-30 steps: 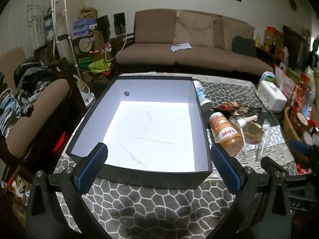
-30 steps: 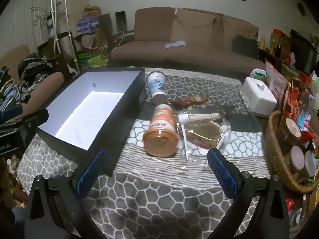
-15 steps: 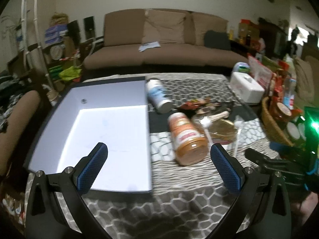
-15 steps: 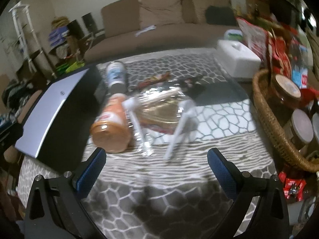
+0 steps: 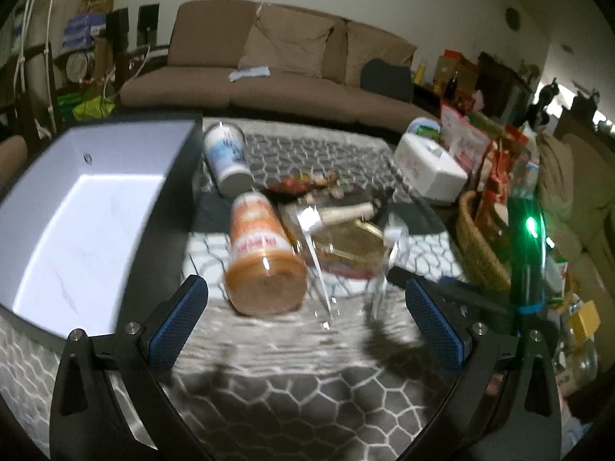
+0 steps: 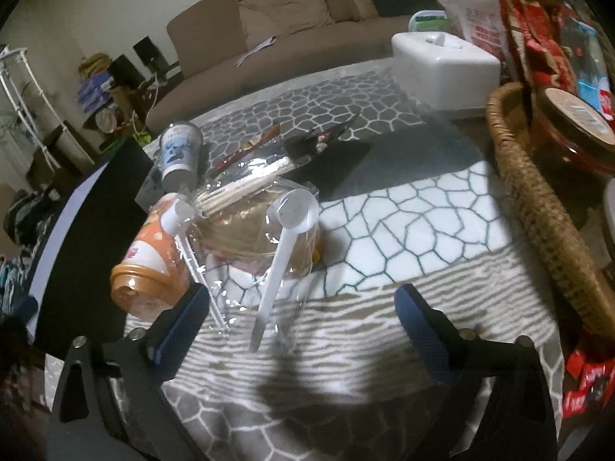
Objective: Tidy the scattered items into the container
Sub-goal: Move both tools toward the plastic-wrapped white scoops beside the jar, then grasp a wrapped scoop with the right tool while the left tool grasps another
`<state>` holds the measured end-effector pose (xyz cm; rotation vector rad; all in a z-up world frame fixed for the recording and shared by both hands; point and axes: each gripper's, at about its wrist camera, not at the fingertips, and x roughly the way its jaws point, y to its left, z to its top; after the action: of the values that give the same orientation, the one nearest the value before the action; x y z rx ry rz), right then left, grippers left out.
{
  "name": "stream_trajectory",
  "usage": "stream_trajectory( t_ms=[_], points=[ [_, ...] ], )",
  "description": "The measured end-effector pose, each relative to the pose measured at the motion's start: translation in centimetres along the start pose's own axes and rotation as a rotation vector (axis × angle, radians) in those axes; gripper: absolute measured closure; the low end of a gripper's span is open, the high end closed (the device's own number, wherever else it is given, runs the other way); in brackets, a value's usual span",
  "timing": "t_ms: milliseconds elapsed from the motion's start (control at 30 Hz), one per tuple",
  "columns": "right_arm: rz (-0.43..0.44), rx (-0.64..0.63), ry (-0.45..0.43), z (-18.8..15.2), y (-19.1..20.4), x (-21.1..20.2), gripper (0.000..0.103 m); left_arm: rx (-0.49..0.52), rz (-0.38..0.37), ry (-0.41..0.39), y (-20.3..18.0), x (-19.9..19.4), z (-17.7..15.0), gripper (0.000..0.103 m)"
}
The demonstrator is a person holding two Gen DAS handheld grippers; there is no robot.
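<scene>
The black box (image 5: 77, 211) with a white inside stands at the left on the patterned cloth. Beside it lie an orange bottle (image 5: 261, 253), a blue-and-white bottle (image 5: 228, 157), a snack wrapper (image 5: 303, 184) and clear-wrapped spoons over an amber bowl (image 5: 349, 242). My left gripper (image 5: 307, 319) is open, with the orange bottle's base just beyond its pads and untouched. My right gripper (image 6: 301, 322) hovers low over the wrapped white spoon (image 6: 284, 238). Its jaws are closing, the spoon's handle end lies between them, and the pads are clear of it. The orange bottle (image 6: 150, 265) lies by its left finger.
A wicker basket (image 6: 538, 211) of jars and packets lines the table's right side. A white tissue box (image 6: 446, 65) sits at the back right. A brown sofa (image 5: 288, 77) stands behind the table. The box's dark wall (image 6: 77, 238) rises at the left.
Both grippers came down and closer to the items. The left view swung from the box to the orange bottle. The right view tilted and now centres on the wrapped spoons, its jaws slightly narrower.
</scene>
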<state>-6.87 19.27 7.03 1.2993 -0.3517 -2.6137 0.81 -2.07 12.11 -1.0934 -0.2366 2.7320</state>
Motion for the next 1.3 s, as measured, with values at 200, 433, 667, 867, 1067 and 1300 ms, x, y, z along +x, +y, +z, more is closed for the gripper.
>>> stream_trajectory(
  t_ms=[200,433,667,867,1067,1300],
  points=[
    [0.043,-0.006,0.041,0.5,-0.3,1.8,0.017,-0.023,-0.017,0.070,-0.2,2.6,-1.6,0.000],
    [0.112,0.044,0.108,0.7,-1.3,3.9,0.069,-0.051,-0.044,0.126,-0.1,4.4,-1.9,0.000],
    [0.101,-0.011,0.088,0.3,-1.5,1.4,0.081,-0.047,-0.029,0.169,-0.7,6.0,-2.3,0.000],
    [0.054,-0.066,0.042,-0.4,-2.2,-2.3,0.081,-0.062,0.010,0.171,-1.5,7.8,-2.1,0.000],
    [0.118,-0.002,0.041,-0.1,-3.6,-3.4,0.081,-0.117,0.067,0.188,-2.2,10.4,-2.6,0.005],
    [0.125,-0.034,0.035,0.6,-3.5,-3.9,0.080,-0.203,0.063,0.243,-2.5,13.5,-3.0,0.027]
  ],
)
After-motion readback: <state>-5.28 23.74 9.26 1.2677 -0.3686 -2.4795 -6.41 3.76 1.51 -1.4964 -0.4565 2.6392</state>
